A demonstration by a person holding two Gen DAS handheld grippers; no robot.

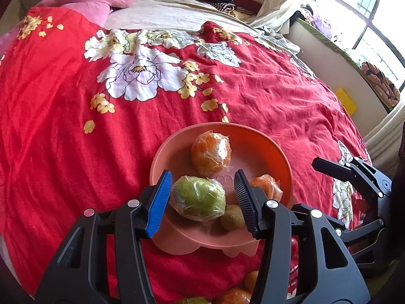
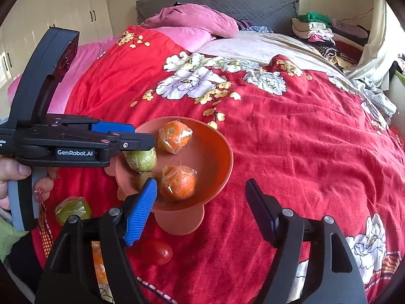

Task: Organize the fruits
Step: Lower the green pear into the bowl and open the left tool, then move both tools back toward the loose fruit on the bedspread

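Note:
A pink bowl (image 1: 202, 126) (image 2: 225, 152) stands on the red bedspread. It holds two plastic-wrapped oranges (image 1: 211, 152) (image 2: 178, 182), a wrapped green fruit (image 1: 197, 197) (image 2: 141, 160) and a kiwi (image 1: 231, 216). My left gripper (image 1: 202, 174) (image 2: 149, 140) hovers over the bowl's near side, open, with the green fruit below and between its pads; the right pad stands clear of it. My right gripper (image 2: 201, 182) is open and empty at the bowl's near right edge, its blue pad beside the nearer orange. Loose on the bed lie a green fruit (image 2: 73, 209), a red tomato (image 2: 158, 252) and oranges (image 1: 235, 295).
A red floral bedspread (image 2: 291, 152) covers the bed, with pink pillows (image 2: 192, 22) at the grey headboard. Folded clothes (image 2: 314, 30) are piled at the far right corner. A window (image 1: 367, 7) and sill run along the right. A hand (image 2: 15, 177) holds the left gripper's handle.

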